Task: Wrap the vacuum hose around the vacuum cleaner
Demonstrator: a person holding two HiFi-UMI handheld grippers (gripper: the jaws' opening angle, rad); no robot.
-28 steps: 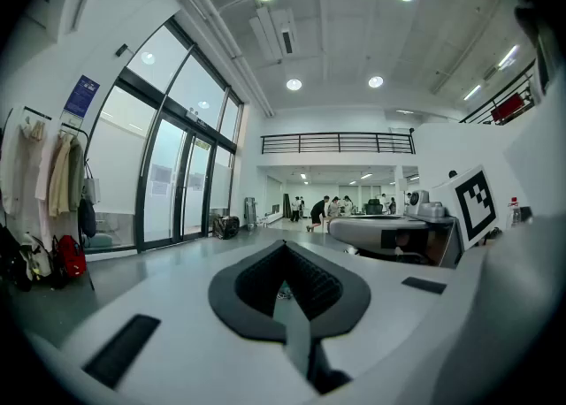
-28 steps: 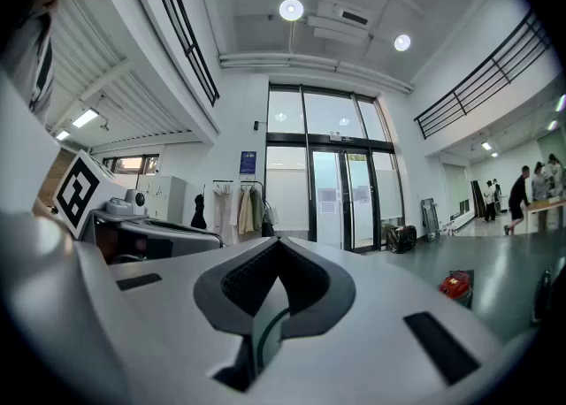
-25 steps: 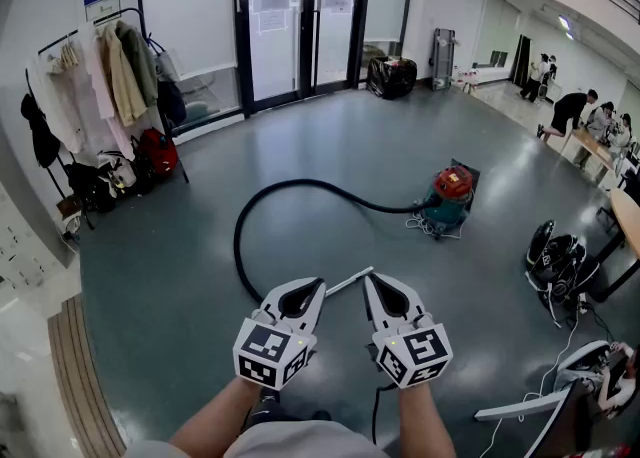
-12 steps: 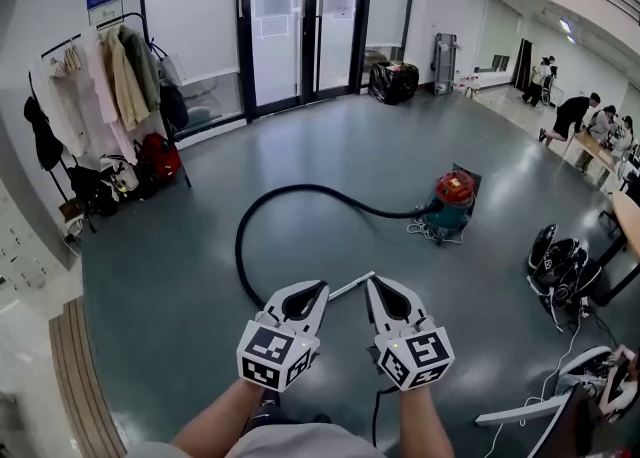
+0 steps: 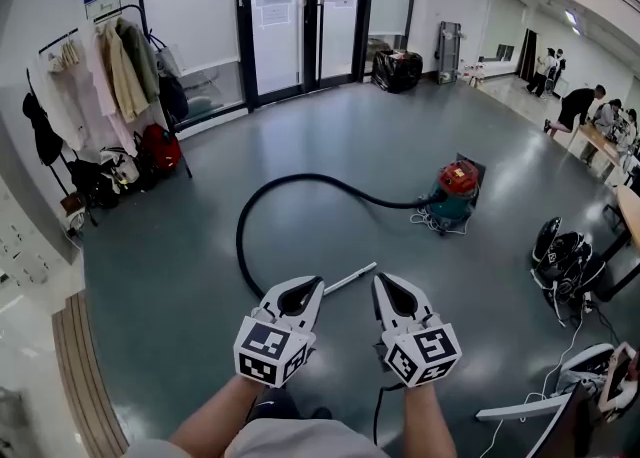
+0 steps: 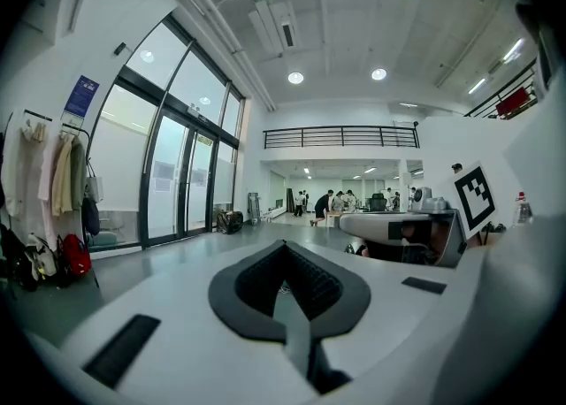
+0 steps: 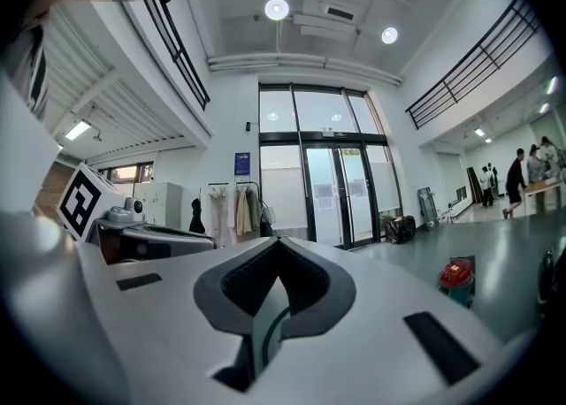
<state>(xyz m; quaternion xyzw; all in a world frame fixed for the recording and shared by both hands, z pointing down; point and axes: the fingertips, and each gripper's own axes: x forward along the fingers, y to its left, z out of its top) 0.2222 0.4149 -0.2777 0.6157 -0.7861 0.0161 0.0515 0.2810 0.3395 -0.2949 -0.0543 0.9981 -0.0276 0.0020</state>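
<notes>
A red and teal vacuum cleaner (image 5: pixel 455 190) stands on the grey floor at the right, small in the right gripper view (image 7: pixel 456 278) too. Its black hose (image 5: pixel 262 195) loops leftward across the floor and ends in a silver wand (image 5: pixel 348 279) lying just beyond my grippers. My left gripper (image 5: pixel 300 291) and right gripper (image 5: pixel 392 288) are held side by side in front of me, both shut with nothing between the jaws. Each gripper view shows its own jaws closed, the left gripper (image 6: pixel 285 257) and the right gripper (image 7: pixel 279 257) aimed across the hall.
A coat rack with clothes and bags (image 5: pixel 105 96) stands at the left by the glass doors (image 5: pixel 300 16). A black bag (image 5: pixel 397 70) sits near the doors. Gear and cables (image 5: pixel 560 261) lie at the right. People stand by tables (image 5: pixel 590 121) far right.
The view has shifted slightly; the vacuum and hose sit a little lower and nearer in the frame. Both grippers stay shut and side by side.
</notes>
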